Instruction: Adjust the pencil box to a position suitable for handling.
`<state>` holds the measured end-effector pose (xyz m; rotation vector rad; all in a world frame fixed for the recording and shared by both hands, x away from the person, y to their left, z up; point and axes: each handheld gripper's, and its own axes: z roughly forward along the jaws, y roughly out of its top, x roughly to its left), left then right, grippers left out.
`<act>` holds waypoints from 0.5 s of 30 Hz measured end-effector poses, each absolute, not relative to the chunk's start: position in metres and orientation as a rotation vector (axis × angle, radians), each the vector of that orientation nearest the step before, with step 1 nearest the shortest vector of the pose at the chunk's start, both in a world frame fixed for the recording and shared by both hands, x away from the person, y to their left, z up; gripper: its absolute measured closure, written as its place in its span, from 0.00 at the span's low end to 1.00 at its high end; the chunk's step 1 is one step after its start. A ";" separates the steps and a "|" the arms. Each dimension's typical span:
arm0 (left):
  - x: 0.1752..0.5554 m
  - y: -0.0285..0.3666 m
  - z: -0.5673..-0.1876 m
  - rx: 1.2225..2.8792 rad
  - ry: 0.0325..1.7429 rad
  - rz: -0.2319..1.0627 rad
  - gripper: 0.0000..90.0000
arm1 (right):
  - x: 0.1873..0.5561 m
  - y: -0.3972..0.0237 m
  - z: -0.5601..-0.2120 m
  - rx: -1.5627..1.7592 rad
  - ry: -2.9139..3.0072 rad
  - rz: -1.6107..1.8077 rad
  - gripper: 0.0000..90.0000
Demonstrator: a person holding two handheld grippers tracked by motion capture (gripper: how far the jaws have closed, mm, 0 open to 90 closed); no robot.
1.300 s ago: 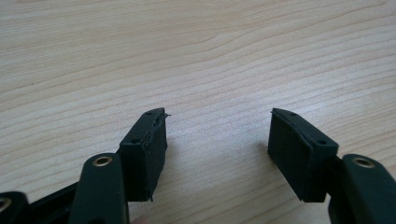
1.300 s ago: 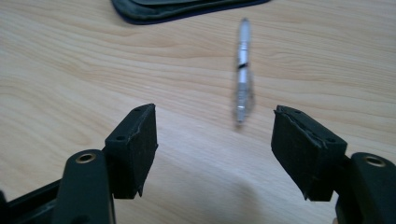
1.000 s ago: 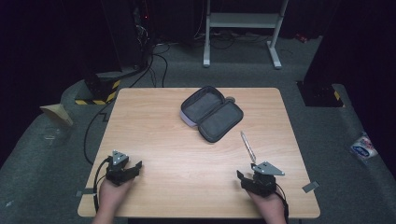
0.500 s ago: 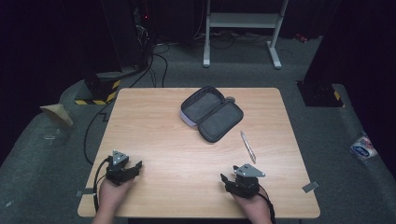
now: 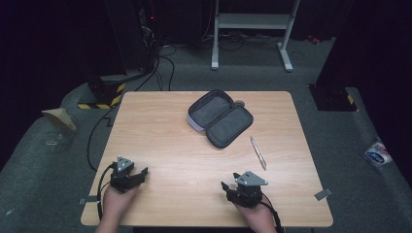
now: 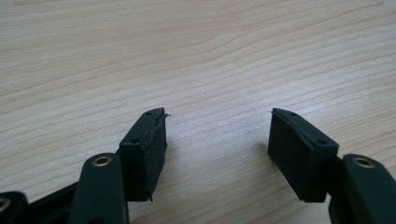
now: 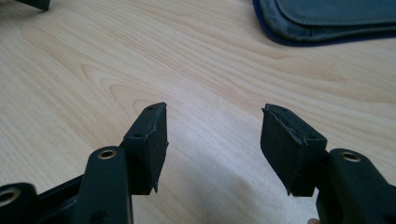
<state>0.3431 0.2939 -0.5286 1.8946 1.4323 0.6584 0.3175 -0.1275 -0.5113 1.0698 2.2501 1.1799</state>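
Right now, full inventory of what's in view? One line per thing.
Table: one, light wood, centre of the high view.
Pouch: one, grey, unzipped and lying open, far middle of the table.
Pen: one, silvery, on the table right of the pouch, apart from it.
Left hand-held gripper: one, black, near-left of the table, jaws open, nothing between them.
Right hand-held gripper: one, black, near-right of the table, jaws open, nothing between them.
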 end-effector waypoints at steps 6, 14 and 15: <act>0.343 0.294 -0.528 1.897 1.434 0.659 0.41 | 0.339 -0.117 -0.501 1.052 2.227 1.143 0.51; 0.343 0.294 -0.528 1.895 1.434 0.657 0.41 | 0.382 -0.102 -0.491 1.056 2.218 1.123 0.53; 0.343 0.294 -0.528 1.895 1.434 0.657 0.41 | 0.388 -0.100 -0.490 1.056 2.216 1.120 0.53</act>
